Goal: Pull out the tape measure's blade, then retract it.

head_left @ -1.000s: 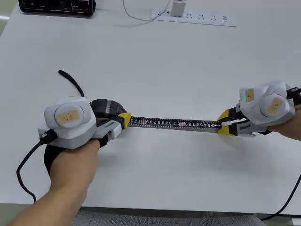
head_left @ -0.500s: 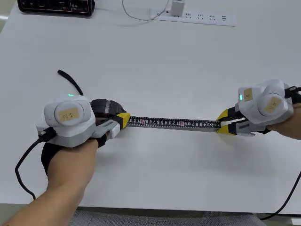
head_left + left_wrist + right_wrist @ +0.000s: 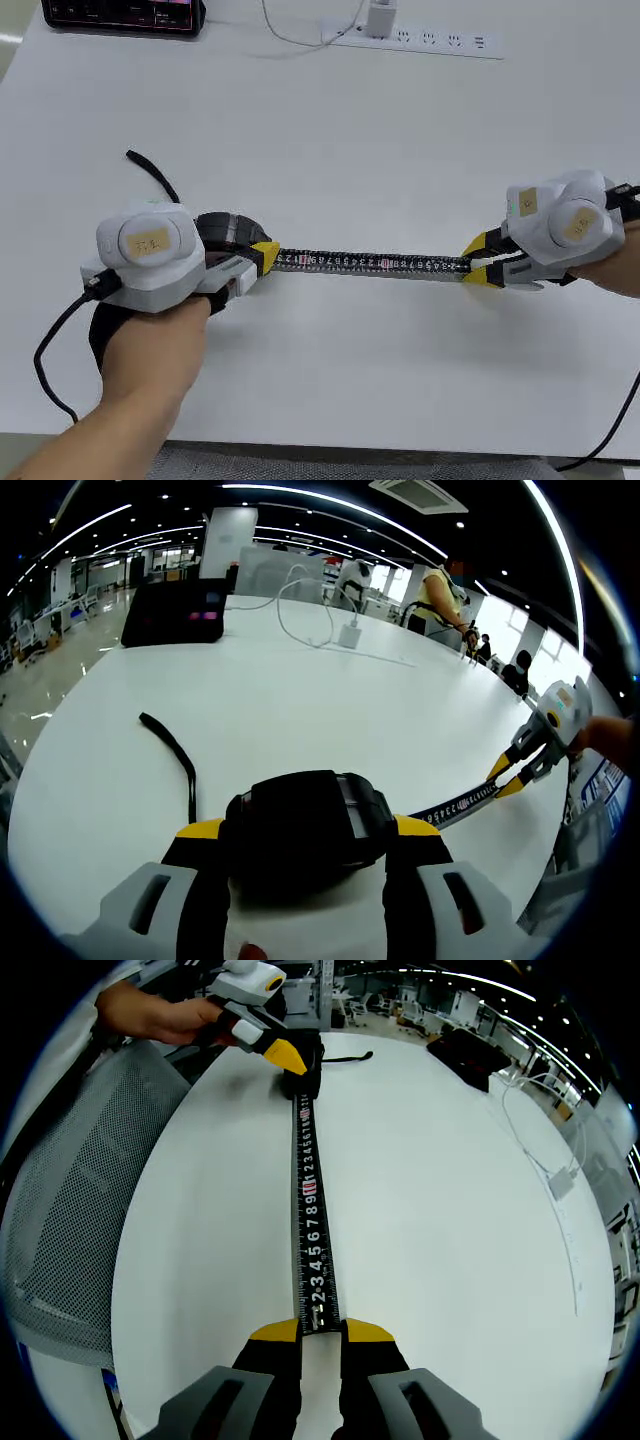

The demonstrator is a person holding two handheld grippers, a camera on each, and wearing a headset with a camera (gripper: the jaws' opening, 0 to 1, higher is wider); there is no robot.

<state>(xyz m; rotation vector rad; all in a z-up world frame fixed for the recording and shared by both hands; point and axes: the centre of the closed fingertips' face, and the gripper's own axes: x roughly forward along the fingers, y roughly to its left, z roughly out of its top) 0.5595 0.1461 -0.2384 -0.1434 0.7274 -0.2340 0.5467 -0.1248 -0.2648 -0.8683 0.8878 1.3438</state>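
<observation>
The black tape measure case [image 3: 228, 232] [image 3: 305, 820] rests on the white table, and my left gripper [image 3: 262, 256] [image 3: 308, 830] is shut on it. Its dark numbered blade [image 3: 370, 263] [image 3: 311, 1225] [image 3: 458, 806] stretches rightwards just above the table. My right gripper [image 3: 478, 262] [image 3: 320, 1332] is shut on the blade's tip. In the right gripper view the blade runs straight away to the case [image 3: 303, 1078]. The case's black wrist strap [image 3: 152, 174] [image 3: 172, 752] lies on the table behind it.
A white power strip [image 3: 415, 38] with a plugged charger [image 3: 379, 17] lies along the far edge. A black device [image 3: 122, 14] [image 3: 174, 612] sits at the far left corner. A grey mesh chair back [image 3: 70, 1210] stands off the table's near edge.
Nothing has visibly moved; both grippers hold their places with the blade drawn out to the same length.
</observation>
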